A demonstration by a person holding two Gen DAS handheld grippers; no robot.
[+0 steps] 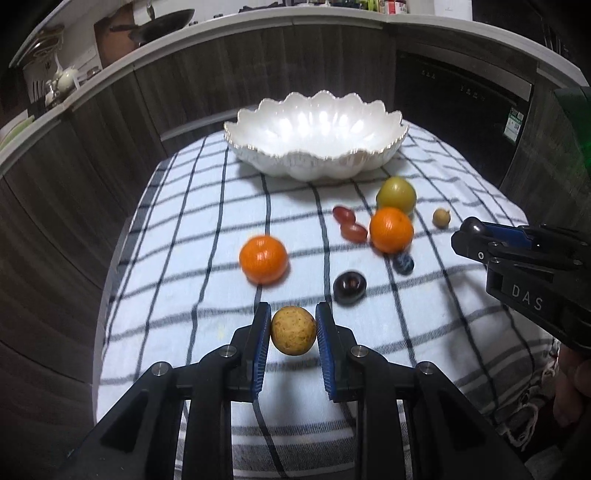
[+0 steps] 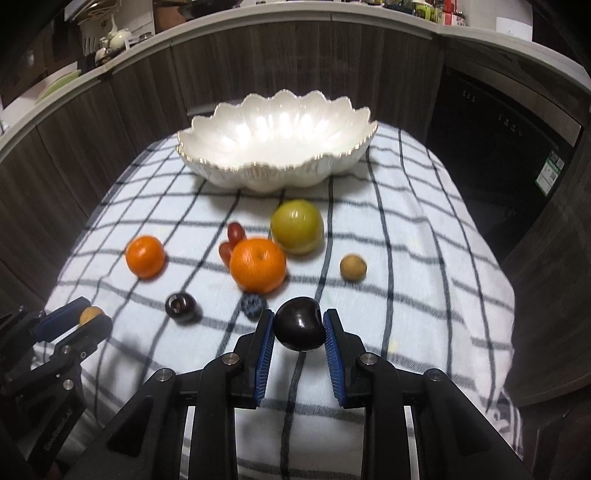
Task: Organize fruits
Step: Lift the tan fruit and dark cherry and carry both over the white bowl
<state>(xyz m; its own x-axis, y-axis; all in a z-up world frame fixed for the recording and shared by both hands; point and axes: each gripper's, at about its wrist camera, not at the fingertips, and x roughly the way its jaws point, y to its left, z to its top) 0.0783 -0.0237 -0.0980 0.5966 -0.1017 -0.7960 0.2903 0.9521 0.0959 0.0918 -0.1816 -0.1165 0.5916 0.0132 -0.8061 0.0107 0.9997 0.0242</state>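
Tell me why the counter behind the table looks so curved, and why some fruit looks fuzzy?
In both wrist views the fisheye lens bends the counter edge into an arc. In the left wrist view the loose orange is smeared, while the tan fruit between the left gripper's fingers looks sharper. In the right wrist view glare whitens the bowl.

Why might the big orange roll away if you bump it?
The big orange looks round and sits loose on the checked cloth, so a bump would probably roll it. The soft cloth may slow it. It might knock the blueberry beside it.
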